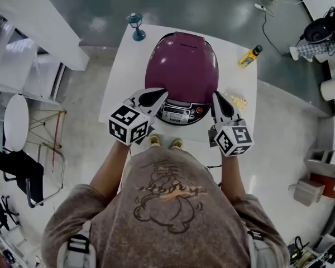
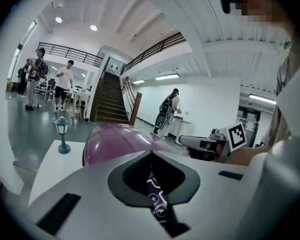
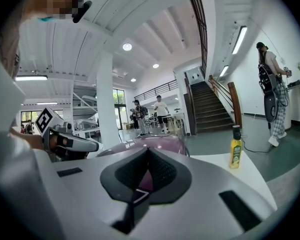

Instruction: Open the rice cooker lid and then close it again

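Note:
A purple rice cooker (image 1: pixel 181 66) stands on the white table (image 1: pixel 123 77) with its lid down and its silver control panel (image 1: pixel 181 113) facing me. My left gripper (image 1: pixel 158 95) sits at the cooker's front left, beside the panel, its jaws together with nothing between them. My right gripper (image 1: pixel 217 96) is at the cooker's front right edge, also shut and empty. In the left gripper view the purple lid (image 2: pixel 115 141) rises just past the closed tips of the left gripper (image 2: pixel 151 152). The right gripper view shows the lid (image 3: pixel 157 143) beyond the right gripper (image 3: pixel 148 149).
A teal lantern figure (image 1: pixel 135 25) stands at the table's far left corner and a yellow bottle (image 1: pixel 249 56) at its far right. A small yellowish item (image 1: pixel 238 101) lies right of the cooker. Chairs (image 1: pixel 17 121) stand on the left; people (image 2: pixel 65 84) walk in the hall behind.

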Tool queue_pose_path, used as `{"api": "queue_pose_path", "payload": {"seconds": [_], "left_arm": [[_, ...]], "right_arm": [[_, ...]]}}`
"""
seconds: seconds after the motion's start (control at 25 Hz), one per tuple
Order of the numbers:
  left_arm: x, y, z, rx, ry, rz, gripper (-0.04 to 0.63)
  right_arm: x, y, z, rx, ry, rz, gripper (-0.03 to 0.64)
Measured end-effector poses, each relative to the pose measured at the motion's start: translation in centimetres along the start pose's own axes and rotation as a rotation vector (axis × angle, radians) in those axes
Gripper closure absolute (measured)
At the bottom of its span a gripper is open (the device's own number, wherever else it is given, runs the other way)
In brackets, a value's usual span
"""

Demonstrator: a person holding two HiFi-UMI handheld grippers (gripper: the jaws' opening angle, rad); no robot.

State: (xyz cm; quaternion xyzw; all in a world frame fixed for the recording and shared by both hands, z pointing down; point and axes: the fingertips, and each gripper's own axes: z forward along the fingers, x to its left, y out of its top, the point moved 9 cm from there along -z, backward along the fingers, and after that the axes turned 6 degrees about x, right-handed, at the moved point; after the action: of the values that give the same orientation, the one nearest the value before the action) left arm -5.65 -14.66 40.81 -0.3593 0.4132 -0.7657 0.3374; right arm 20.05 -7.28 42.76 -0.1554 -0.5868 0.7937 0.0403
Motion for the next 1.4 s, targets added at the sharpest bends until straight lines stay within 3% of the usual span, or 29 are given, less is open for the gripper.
{"api": "queue_pose_path", "payload": {"seconds": [0.64, 1.4], "left_arm": [[-1.6, -1.0, 1.6, 0.163, -0.011, 0.052, 0.574], [-1.3, -1.1, 1.7, 0.195, -0.006, 0.032, 0.575]], "right_arm": [[-1.3, -0.1, 1.4, 0.029, 0.045, -0.028, 0.615], [-1.5, -0.8, 2.6, 0.059, 0.085, -0.015, 0.615]]}}
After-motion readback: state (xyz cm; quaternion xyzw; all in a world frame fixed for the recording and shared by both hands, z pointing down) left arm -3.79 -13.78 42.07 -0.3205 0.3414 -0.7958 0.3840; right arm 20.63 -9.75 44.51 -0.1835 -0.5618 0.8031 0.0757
